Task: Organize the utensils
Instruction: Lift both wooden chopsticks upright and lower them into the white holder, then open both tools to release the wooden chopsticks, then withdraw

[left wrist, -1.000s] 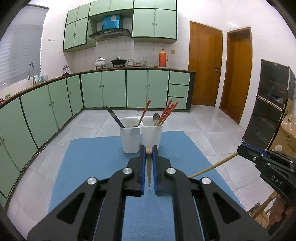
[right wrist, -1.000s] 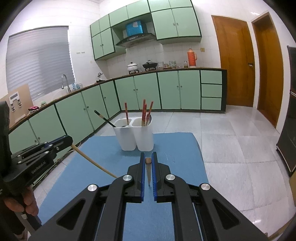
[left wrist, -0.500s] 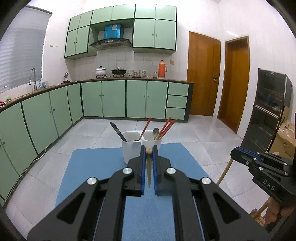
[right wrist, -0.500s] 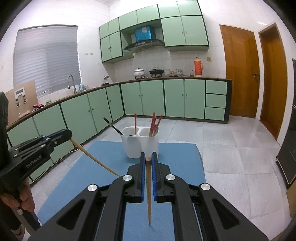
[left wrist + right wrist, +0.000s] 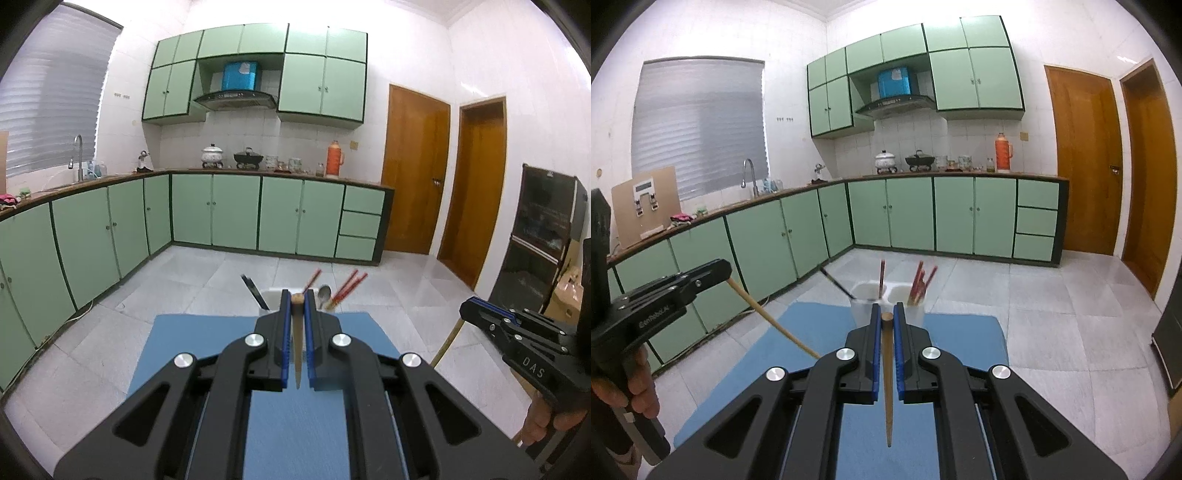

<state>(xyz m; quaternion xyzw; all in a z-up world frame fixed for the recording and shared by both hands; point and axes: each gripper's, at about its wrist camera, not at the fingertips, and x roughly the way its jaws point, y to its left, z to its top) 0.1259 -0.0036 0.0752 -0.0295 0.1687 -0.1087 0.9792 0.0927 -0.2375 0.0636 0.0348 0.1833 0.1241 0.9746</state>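
My left gripper [image 5: 297, 300] is shut on a wooden chopstick [image 5: 297, 343] that hangs down between its blue pads. My right gripper [image 5: 887, 317] is shut on a second wooden chopstick [image 5: 887, 380] in the same way. Both are held above the blue mat [image 5: 964, 339], short of the white two-compartment holder [image 5: 886, 291], which contains red chopsticks [image 5: 921, 284], a spoon [image 5: 325, 293] and a dark utensil [image 5: 836, 282]. In the left wrist view the holder [image 5: 271, 293] is mostly hidden behind my fingers. The right gripper shows at the right there [image 5: 466, 310], the left gripper at the left of the right wrist view [image 5: 728, 271].
The blue mat [image 5: 184, 343] covers a table that stands in a kitchen with green cabinets [image 5: 953, 218] behind. The mat's far edge is just beyond the holder. A dark cabinet [image 5: 546, 243] stands at the right.
Both grippers have risen and drawn back from the holder, each still holding its chopstick. The holder now looks smaller and lower in both views.
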